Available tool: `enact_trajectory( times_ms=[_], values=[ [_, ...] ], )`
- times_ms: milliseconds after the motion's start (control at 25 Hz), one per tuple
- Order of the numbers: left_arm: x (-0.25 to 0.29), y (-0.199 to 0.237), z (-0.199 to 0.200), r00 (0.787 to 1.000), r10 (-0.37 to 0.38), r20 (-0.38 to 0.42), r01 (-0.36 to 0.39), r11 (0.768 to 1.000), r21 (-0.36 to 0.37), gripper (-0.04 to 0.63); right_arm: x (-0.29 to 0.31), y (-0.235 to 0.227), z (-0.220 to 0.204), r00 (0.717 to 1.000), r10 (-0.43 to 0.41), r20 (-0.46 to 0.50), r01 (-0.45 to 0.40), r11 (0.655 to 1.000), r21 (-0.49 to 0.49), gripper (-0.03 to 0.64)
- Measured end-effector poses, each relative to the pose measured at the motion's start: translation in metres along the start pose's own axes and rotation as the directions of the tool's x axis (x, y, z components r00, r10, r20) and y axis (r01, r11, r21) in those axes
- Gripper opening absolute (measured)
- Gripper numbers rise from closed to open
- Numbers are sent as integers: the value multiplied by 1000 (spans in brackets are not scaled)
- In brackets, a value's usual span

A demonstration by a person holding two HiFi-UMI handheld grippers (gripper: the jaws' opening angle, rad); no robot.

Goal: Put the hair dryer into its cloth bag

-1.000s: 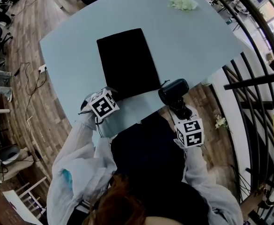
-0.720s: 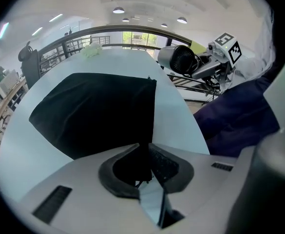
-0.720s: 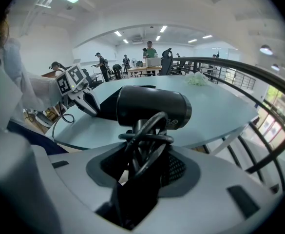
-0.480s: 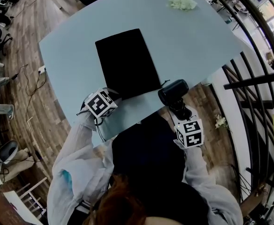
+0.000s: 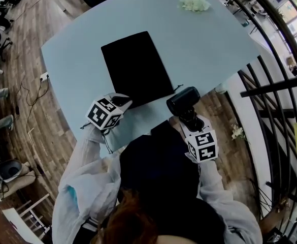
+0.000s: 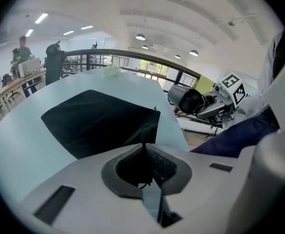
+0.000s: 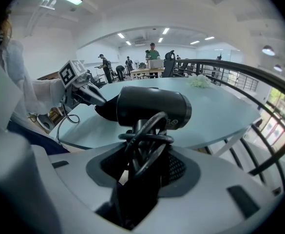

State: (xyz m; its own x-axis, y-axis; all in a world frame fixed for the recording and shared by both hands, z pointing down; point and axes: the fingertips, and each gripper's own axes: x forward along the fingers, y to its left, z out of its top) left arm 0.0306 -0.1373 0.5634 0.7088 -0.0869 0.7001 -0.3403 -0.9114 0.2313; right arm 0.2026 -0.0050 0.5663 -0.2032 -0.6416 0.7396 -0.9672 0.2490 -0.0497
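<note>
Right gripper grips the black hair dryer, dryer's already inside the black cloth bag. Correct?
No. The black hair dryer is outside the black cloth bag, held beside it, as the head view shows. The right gripper does grip it.

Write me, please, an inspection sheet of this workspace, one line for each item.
Surface: light blue table, smooth top.
Job's things: black cloth bag lies flat on the table; hair dryer held at the near edge, outside the bag.
Clutter: white flowers at the far edge.
Grippers: left gripper jaws closing, bag's near corner between them; right gripper shut on the dryer's handle.
Cables: cord wound round the handle; loose cable on the floor.
Surroundings: wooden floor, black railing.
</note>
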Motion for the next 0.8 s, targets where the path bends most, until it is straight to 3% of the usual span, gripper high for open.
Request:
enact_trajectory(
  times_ms=[360, 800],
  values=[
    [-6, -3, 36, 978, 69, 197, -58, 996, -62, 31, -1, 31, 0, 997, 80, 14, -80, 996, -32, 190],
    [-20, -9, 70, 945, 81, 316, -67, 996, -56, 31, 20, 74, 13, 970, 238, -47, -242, 954, -178, 190]
  ],
)
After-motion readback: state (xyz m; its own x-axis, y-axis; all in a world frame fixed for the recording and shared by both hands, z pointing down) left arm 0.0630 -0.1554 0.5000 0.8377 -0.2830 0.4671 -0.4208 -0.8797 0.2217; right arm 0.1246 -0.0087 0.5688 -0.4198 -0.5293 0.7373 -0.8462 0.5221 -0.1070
